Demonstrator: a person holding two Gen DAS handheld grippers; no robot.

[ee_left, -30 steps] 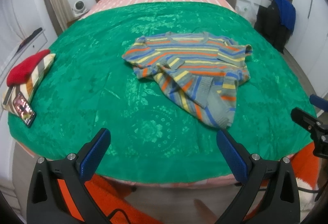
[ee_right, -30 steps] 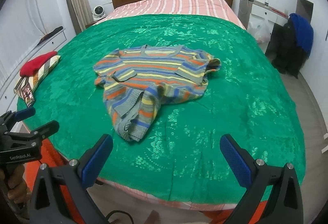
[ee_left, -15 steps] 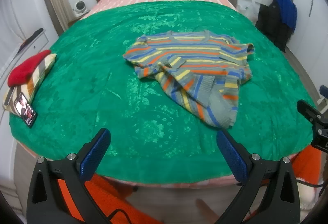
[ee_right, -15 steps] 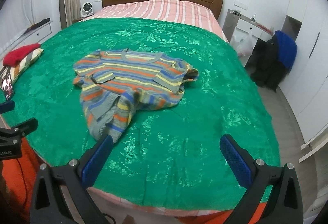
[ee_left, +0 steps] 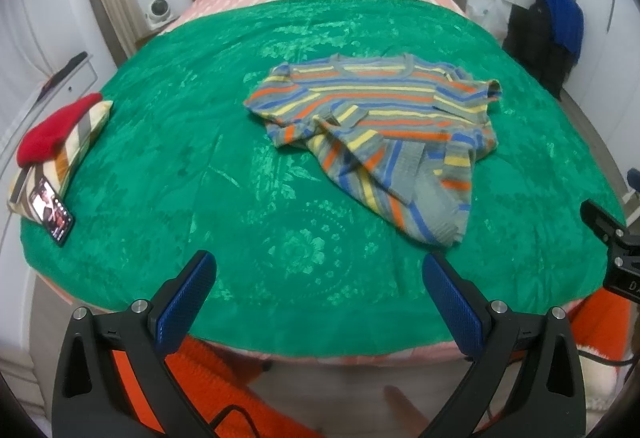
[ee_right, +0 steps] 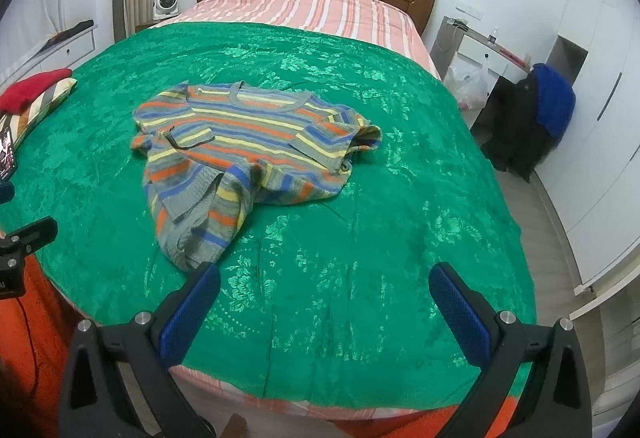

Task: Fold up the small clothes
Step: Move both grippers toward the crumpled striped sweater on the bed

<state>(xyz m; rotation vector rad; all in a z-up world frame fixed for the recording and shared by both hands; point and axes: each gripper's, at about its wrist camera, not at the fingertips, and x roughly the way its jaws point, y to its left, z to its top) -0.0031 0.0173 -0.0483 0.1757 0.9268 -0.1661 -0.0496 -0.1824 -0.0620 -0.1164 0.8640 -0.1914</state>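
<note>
No legible writing; striped sweater (ee_left: pixel 384 133).

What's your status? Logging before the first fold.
Left gripper open, right gripper open, both empty. Striped sweater crumpled, unfolded, on green bedspread. Nothing in the way.

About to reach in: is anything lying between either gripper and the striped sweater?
Nothing visible. Only bare green bedspread lies between the open left gripper, the open right gripper and the striped sweater.
</note>
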